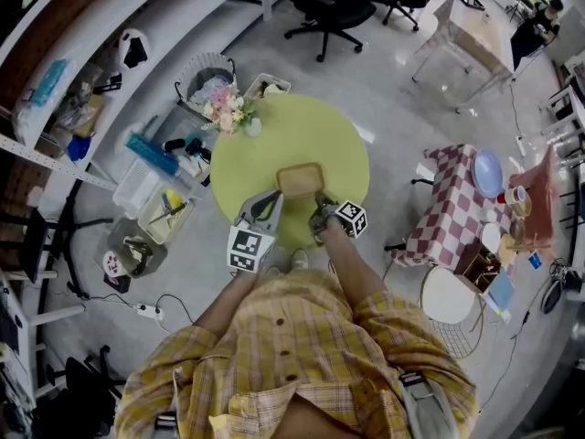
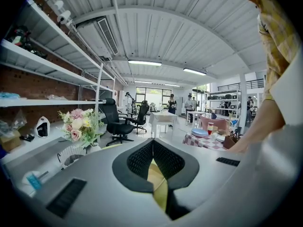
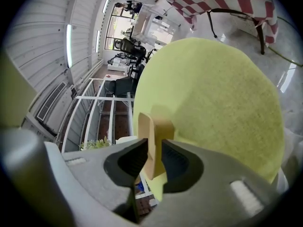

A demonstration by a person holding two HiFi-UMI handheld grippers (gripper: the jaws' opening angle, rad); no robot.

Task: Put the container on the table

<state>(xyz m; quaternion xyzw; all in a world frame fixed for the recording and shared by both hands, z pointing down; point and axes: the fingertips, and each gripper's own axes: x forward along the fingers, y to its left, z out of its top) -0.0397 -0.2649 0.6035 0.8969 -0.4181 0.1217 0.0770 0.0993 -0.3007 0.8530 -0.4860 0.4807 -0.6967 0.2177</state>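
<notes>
The container [image 1: 300, 179], a shallow tan tray, shows nothing inside. It sits at the near part of the round table [image 1: 311, 126], open side up, its long axis running left to right in the head view. I cannot tell whether it rests on the top. The right gripper [image 1: 320, 201] is clamped on its near right wall. The left gripper [image 1: 272, 198], just beside its near left corner, is closed on nothing. Flowers [image 1: 226, 108] stand at the table's far left edge.

container [image 1: 300, 180]: one
worktop [image 1: 340, 144]: one
my left gripper [image 1: 265, 206] plus right gripper [image 1: 322, 208]: two
flower bunch [image 1: 222, 106]: one
</notes>
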